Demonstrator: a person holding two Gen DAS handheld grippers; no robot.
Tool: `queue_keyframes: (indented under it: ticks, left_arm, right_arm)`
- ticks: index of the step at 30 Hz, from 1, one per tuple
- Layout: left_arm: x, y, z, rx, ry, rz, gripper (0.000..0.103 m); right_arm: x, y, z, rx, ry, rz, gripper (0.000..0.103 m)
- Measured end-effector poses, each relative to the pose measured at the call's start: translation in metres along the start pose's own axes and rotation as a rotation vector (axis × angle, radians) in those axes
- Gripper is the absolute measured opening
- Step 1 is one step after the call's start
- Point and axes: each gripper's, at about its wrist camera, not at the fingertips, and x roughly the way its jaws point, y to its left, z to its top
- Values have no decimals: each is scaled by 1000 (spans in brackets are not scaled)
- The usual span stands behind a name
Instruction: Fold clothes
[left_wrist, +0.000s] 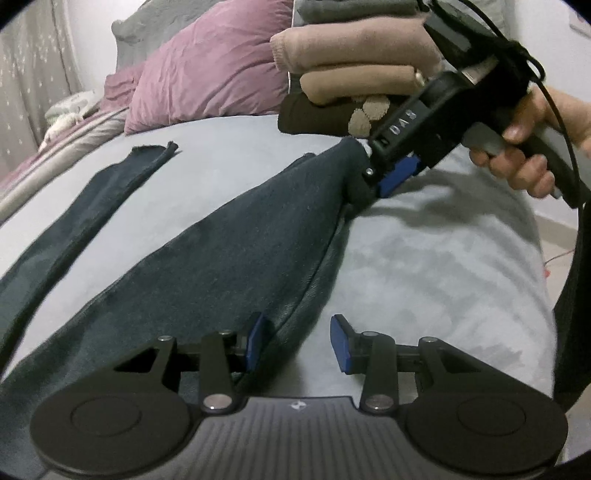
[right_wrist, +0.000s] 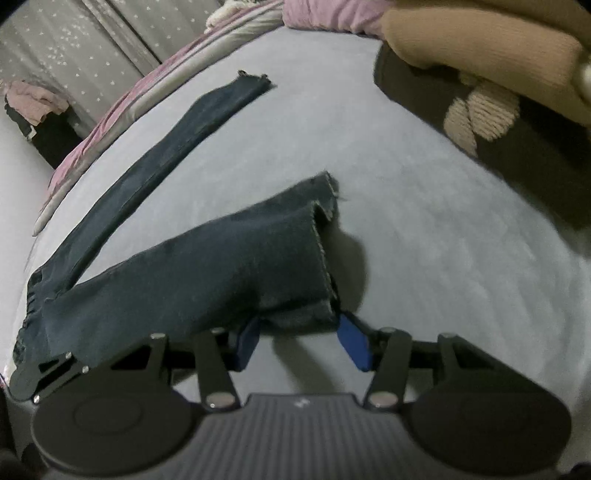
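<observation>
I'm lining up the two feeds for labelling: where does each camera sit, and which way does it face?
Left wrist: on the left gripper, looking across the bed along the dark trousers; the right gripper and hand show.
Right wrist: on the right gripper, facing the lifted trouser-leg hem; a corner of the left gripper shows.
Shared: trousers, bed, folded clothes stack.

We can't see the jeans (right_wrist: 177, 273) waist, cut off at left frame edge. Hem corner hidden btwn right gripper (left_wrist: 373, 177) jaws. Folded stack (right_wrist: 480, 55) at bed's far edge cropped, blurred.
</observation>
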Motion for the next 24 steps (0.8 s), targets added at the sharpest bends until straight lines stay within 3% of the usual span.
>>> queue_keyframes:
  ticks: [1, 3, 4, 5, 8, 12, 16, 18, 24]
  left_arm:
    - [2, -2, 0, 14, -1, 10, 38]
    - [4, -7, 0, 54, -2, 44, 35]
    - [5, -8, 1, 62, -1, 57, 30]
    - [5, -8, 2, 66, 4, 79, 19]
    - [0, -6, 5, 47, -4, 81, 8]
    - [-14, -5, 8, 35, -16, 28, 6]
    - [-28, -5, 12, 23, -27, -25, 6]
    - [-26, -9, 7, 44, 10, -53, 5]
    - [-12, -12, -2, 45, 67, -85, 8]
  right_arm:
    - [1, 1, 0, -9, -11, -1, 50]
    - [4, 1, 1, -7, -30, -6, 40]
    - [4, 1, 1, -7, -37, -11, 25]
    - [3, 0, 2, -11, -39, -21, 17]
    - [-4, -3, 5, 2, -33, -11, 8]
    - [-27, 1, 8, -35, -25, -28, 7]
    - [-49, 18, 4, -151, -8, -84, 7]
    - [-57, 23, 0, -194, 8, -108, 7]
    - [-40, 23, -17, -221, 116, -160, 7]
